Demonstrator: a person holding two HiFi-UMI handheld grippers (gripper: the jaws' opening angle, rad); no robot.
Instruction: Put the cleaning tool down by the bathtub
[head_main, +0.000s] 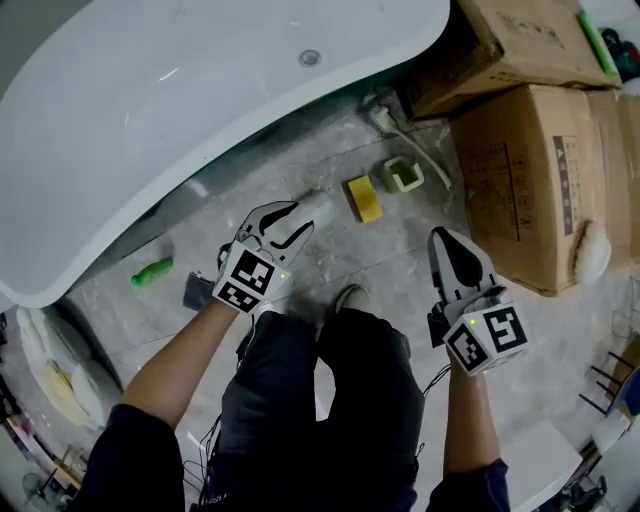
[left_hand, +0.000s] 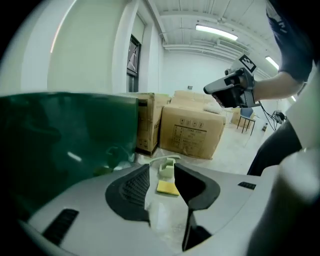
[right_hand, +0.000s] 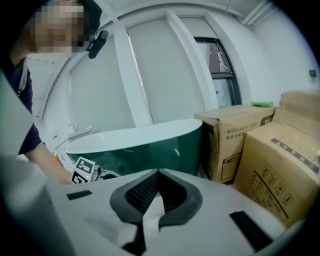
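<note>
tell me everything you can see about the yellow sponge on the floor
The yellow sponge is a small rectangular block, soft-looking, plain yellow. It lies flat on the pale marbled floor near the bathtub, just beside a pale green square holder, with cardboard boxes farther off. Nothing seems to touch it but the floor; the left gripper, jaws open, hangs above, and its view frames the sponge between the jaws, well beyond them.

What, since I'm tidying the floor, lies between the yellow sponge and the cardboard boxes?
A small green square container and a white hose, shown in the head view.
</note>
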